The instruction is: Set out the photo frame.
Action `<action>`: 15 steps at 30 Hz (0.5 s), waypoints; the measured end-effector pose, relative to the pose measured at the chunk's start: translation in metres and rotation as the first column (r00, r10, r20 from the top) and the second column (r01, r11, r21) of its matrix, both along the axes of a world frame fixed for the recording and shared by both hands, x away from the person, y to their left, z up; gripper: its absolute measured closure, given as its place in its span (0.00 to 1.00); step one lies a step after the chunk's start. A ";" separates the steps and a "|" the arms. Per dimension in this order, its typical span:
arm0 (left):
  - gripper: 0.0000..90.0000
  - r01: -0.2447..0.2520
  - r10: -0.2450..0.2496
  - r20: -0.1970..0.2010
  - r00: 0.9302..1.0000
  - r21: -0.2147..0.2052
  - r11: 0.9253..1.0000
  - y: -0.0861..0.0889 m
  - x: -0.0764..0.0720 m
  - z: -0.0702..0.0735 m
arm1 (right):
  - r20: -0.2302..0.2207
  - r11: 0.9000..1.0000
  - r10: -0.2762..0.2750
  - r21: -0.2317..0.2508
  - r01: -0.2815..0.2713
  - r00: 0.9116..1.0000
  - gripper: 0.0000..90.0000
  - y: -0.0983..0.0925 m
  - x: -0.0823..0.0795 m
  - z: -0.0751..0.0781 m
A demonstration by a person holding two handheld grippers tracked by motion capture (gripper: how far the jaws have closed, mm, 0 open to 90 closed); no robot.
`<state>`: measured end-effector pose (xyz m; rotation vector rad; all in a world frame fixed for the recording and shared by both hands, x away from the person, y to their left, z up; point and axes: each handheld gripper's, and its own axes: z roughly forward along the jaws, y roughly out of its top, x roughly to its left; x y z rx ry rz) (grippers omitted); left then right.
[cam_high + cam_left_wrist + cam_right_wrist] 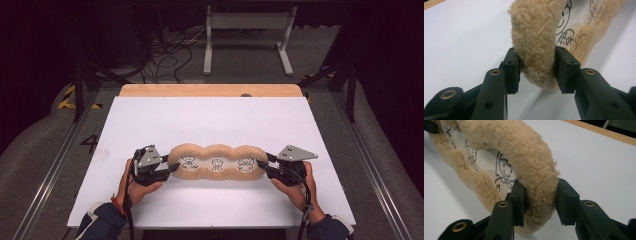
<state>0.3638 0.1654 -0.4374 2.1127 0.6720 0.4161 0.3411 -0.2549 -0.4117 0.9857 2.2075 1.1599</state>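
A tan fleece pad [216,151] with three lobes lies across the near middle of the white tabletop [210,120]. Its white centre carries three drawn cartoon figures. My left gripper [172,166] is shut on the pad's left end; in the left gripper view both pads press the fluffy rim [534,37], lifting it a little off the table. My right gripper [263,162] is shut on the right end, and in the right gripper view its jaws [540,202] hug the thick rim [524,152] from both sides. A hand holds each gripper from the near edge.
A wooden strip [210,90] borders the far edge of the white top. Beyond it on the floor stand a white metal frame [247,30] and loose cables [170,55]. Metal rails run along both sides of the table.
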 end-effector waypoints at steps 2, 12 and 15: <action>0.66 0.002 -0.002 0.004 1.000 0.000 1.000 0.000 0.000 0.000 | -0.002 1.000 0.002 -0.007 -0.002 1.000 0.68 0.000 0.000 0.000; 0.61 0.025 -0.026 0.010 1.000 0.006 1.000 0.002 -0.003 0.002 | 0.002 0.999 0.004 -0.035 -0.004 1.000 0.57 0.000 -0.001 0.001; 0.56 0.031 -0.031 0.014 0.999 0.013 0.999 0.003 -0.004 0.003 | -0.003 0.999 -0.002 -0.042 0.002 1.000 0.54 0.000 -0.002 0.001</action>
